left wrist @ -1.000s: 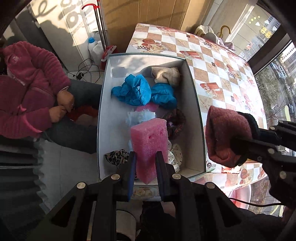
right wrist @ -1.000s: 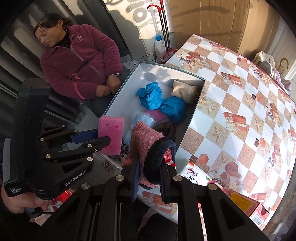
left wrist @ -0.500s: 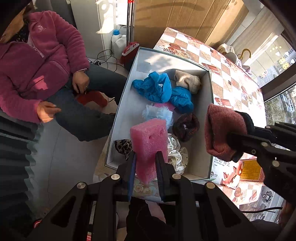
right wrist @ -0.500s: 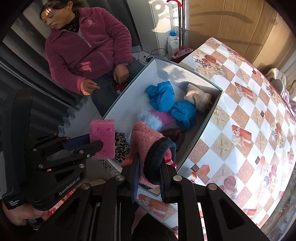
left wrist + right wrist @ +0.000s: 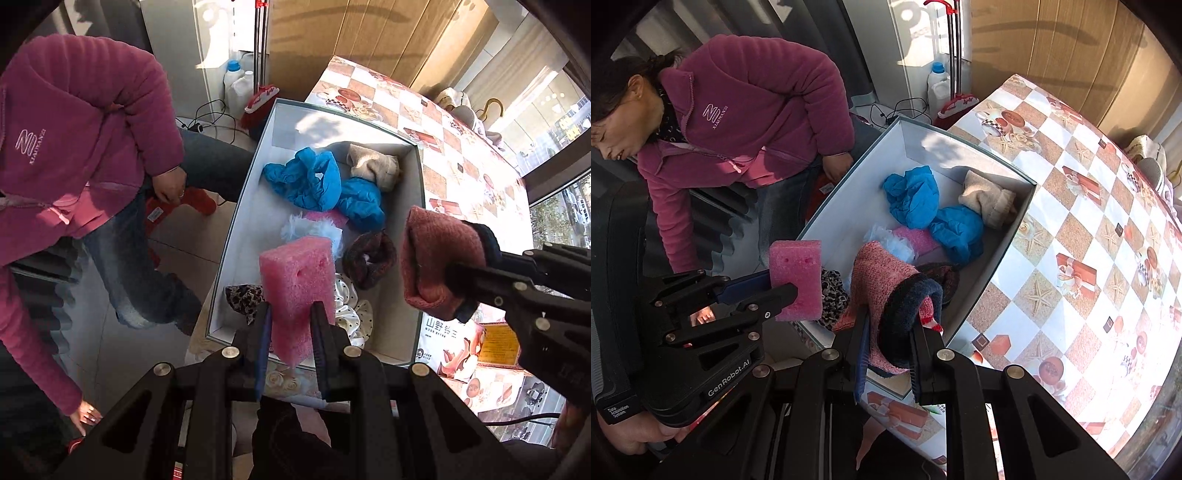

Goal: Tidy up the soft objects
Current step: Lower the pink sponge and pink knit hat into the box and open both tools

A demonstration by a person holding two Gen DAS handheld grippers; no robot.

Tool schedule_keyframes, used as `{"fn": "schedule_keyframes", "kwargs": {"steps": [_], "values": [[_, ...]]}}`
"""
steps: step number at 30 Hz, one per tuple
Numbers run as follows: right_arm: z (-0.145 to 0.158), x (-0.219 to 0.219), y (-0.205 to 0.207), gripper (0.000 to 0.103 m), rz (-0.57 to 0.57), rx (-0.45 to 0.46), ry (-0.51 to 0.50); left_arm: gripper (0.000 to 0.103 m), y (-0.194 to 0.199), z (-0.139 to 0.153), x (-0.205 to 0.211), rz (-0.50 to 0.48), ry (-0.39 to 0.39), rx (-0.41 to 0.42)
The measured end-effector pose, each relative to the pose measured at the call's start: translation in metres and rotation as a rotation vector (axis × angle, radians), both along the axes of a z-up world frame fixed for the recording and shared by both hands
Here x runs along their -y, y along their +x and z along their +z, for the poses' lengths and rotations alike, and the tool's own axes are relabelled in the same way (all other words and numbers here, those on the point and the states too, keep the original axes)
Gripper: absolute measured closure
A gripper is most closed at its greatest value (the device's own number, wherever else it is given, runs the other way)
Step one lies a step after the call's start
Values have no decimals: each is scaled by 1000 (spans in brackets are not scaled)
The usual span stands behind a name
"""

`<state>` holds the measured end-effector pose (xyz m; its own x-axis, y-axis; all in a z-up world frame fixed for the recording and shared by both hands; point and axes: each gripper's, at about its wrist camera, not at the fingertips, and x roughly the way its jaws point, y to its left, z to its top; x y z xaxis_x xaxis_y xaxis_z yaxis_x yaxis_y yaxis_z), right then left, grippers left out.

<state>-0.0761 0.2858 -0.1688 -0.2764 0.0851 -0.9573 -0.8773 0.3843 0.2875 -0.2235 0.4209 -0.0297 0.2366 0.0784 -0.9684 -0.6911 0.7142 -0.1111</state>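
My left gripper is shut on a pink foam sponge, held upright above the near end of a white-lined box. My right gripper is shut on a pink knitted sock with a dark navy cuff, also over the box's near end. In the left wrist view the sock hangs at the right by the box's right wall. In the right wrist view the sponge sits left of the sock. Inside the box lie blue crumpled pieces, a beige sock and a dark scrunchie.
The box stands at the left edge of a table with a checked cloth. A person in a magenta fleece bends down beside the box on the left. Bottles and a red mop stand on the floor beyond it. Leopard and polka-dot fabrics lie near the box's front.
Both views have rolled, so the box now lies more slanted. The person beside the box has leaned forward and down. Both grippers keep their hold on the sponge and the sock.
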Motion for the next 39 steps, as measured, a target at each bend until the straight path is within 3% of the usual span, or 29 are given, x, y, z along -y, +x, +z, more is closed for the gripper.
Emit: {"fn": "schedule_keyframes", "kwargs": {"steps": [8,21,39], "values": [[-7,-3,5,84,-7,23,-6,80,0,-3,-4,-9,1,-5],[-12,-4,21,84,-60,36,-5,80,33,-9,1,-116,28,-52],[-14,-11,27,84,-52,47,-7,80,44,-20,2,-136,24,-73]]}}
